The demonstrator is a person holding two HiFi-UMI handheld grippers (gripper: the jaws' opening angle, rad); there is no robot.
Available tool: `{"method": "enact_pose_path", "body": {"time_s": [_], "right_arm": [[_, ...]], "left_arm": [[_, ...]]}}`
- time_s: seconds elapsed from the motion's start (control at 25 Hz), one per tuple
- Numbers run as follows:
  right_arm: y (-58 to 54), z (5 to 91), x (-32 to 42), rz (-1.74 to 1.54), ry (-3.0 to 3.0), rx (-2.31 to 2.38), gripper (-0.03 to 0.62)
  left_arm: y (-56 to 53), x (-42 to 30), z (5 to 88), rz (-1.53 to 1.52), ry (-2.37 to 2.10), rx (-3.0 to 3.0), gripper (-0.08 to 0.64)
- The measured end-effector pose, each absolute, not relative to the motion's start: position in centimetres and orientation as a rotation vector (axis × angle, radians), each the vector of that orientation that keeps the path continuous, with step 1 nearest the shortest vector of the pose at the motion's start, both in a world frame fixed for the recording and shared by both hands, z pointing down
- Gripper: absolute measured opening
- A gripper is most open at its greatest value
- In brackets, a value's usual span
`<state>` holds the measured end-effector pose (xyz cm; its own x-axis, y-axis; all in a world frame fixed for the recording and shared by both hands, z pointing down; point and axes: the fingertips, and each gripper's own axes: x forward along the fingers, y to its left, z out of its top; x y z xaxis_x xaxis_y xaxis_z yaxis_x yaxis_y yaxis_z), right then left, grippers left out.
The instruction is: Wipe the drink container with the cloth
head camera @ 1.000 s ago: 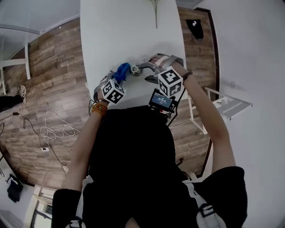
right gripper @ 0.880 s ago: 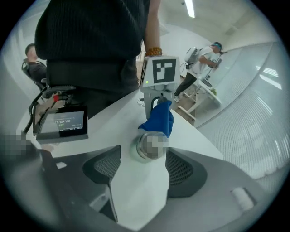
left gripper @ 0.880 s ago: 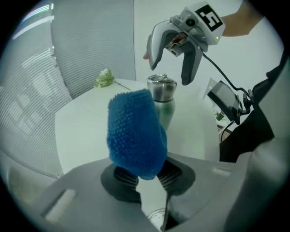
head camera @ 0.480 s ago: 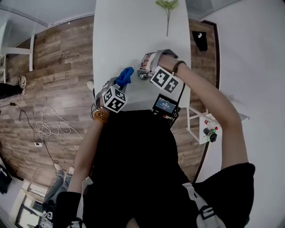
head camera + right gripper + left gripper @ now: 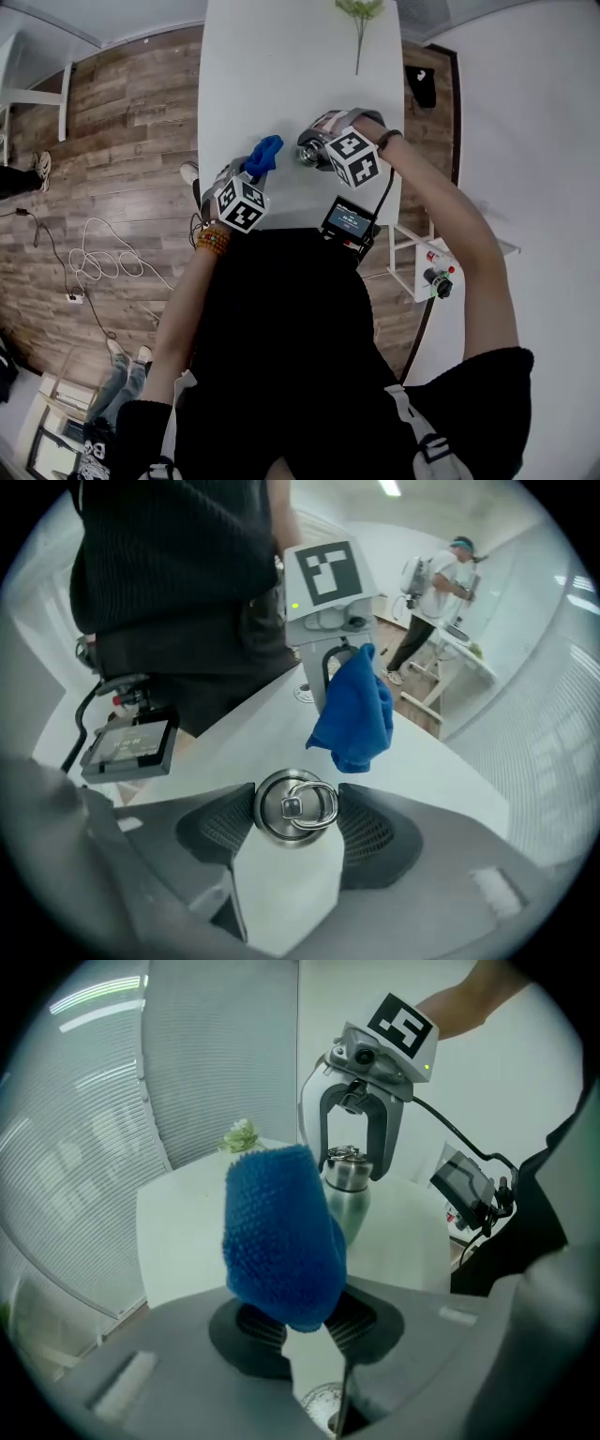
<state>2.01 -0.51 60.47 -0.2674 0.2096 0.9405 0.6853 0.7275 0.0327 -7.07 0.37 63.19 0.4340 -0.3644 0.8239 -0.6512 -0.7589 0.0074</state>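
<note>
Drink container (image 5: pixel 308 154) pinned, cloth (image 5: pixel 281 1237) ready
Our right gripper (image 5: pixel 295 808), jaws just closing, clamps it by the top near the table's (image 5: pixel 281 56) near edge. It looks like stiff, slick steel, so we'd grip high. Left gripper (image 5: pixel 305 1321) pinches the soft cloth.

white table (image 5: pixel 272 84) with bottle (image 5: pixel 345 1206), green sprig (image 5: pixel 360 9)

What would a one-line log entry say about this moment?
left gripper: shut on blue cloth | right gripper: jaws just closed further onto metal bottle lid | blue cloth apart from metal bottle
</note>
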Motion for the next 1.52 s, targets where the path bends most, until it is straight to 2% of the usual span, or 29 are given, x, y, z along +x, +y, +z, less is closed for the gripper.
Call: {"method": "enact_pose_path", "body": {"time_s": [0.32,0.56,0.68,1.04,1.12,1.32,1.44,1.52], "right_arm": [[-1.9,60.2,1.1,-0.195,-1.981,-0.294,0.298],[-5.0,60.1,0.0,0.348,-1.970,0.267,0.300],[-5.3,60.1,0.3,0.459,-1.917,0.426,0.303],[-2.9,58.8,-0.3,0.432,-2.005,0.308,0.314],[-3.0,57.6,0.0,0.324,-2.089,0.228,0.334],[-3.5,57.6,2.1,-0.076,-2.068,0.042,0.327],[-3.6,59.0,3.0,-0.310,-1.962,-0.022,0.283],[-3.3,59.5,2.8,-0.356,-1.955,-0.049,0.275]], "left_arm": [[-0.1,-7.2,63.3,1.237,-0.878,2.356,0.189],[-1.0,-8.0,63.5,1.253,-0.943,2.320,0.189],[-1.2,-7.9,63.4,1.268,-0.960,2.309,0.189],[-1.3,-6.8,62.3,1.254,-0.960,2.305,0.189],[-1.4,-6.5,61.8,1.248,-0.954,2.312,0.189],[-1.9,-5.5,60.7,1.319,-0.931,2.350,0.189],[-2.0,-4.3,60.5,1.413,-0.872,2.391,0.189],[-1.7,-3.4,61.0,1.482,-0.814,2.407,0.189]]}}
